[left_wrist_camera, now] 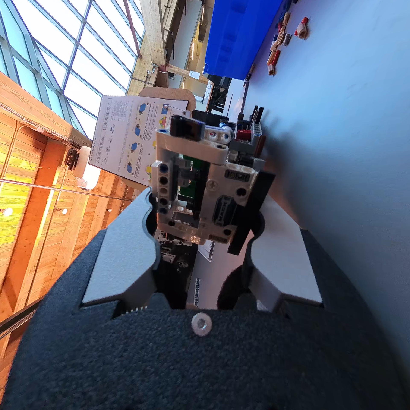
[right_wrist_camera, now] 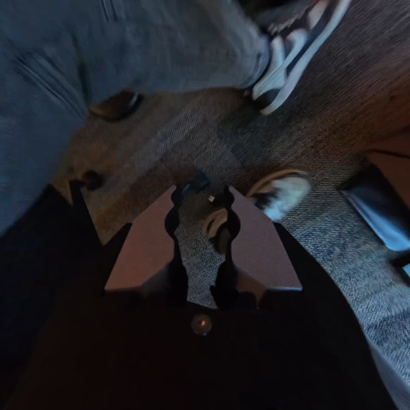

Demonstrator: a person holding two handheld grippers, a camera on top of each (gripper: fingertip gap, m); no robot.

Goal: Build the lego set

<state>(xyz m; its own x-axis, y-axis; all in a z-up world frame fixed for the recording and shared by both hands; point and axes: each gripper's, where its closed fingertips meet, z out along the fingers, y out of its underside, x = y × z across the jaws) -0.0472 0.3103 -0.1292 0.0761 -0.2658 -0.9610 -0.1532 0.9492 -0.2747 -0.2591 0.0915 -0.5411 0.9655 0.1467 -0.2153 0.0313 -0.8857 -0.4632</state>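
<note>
Left wrist view: left gripper (left_wrist_camera: 205,213) fingers pinch the lego assembly (left_wrist_camera: 199,188), steadying it; right gripper (right_wrist_camera: 202,199) fingers spread over the carpet (right_wrist_camera: 199,255).

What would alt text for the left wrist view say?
The left gripper clamps a grey and black lego model above a pale blue table. Behind it stand an instruction sheet and a blue bin.
</note>
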